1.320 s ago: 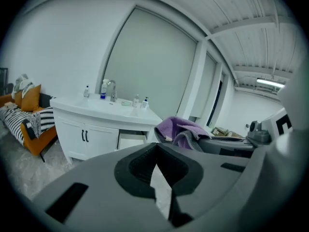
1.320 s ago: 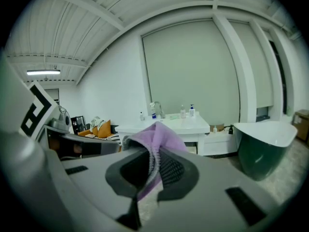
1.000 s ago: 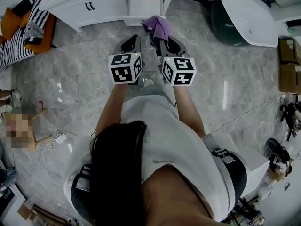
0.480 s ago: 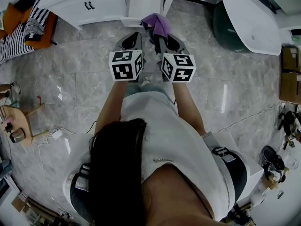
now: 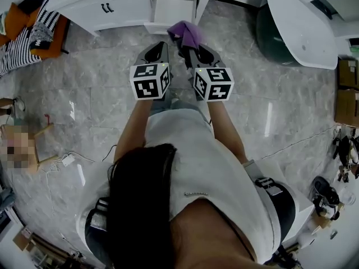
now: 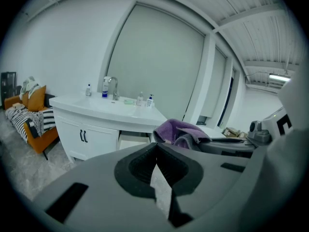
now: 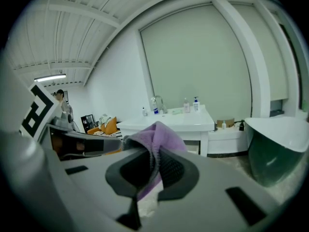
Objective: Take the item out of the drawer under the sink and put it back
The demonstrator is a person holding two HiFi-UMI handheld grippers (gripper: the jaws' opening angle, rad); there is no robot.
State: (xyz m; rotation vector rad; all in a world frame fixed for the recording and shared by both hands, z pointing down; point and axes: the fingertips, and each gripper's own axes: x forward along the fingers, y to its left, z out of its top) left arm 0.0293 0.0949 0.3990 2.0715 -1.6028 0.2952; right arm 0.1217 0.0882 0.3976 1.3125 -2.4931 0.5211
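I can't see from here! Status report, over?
Right gripper shut on purple cloth. Left gripper shut, empty. Drawer open just ahead, nothing between.

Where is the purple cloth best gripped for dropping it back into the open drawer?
A gathered fold near its middle, approached from the person's side, as the right gripper has it. Its jaws are shut on a bunched ridge of the purple cloth, with loose ends draping past the tips toward the open drawer. Being limp, it probably holds best bunched.
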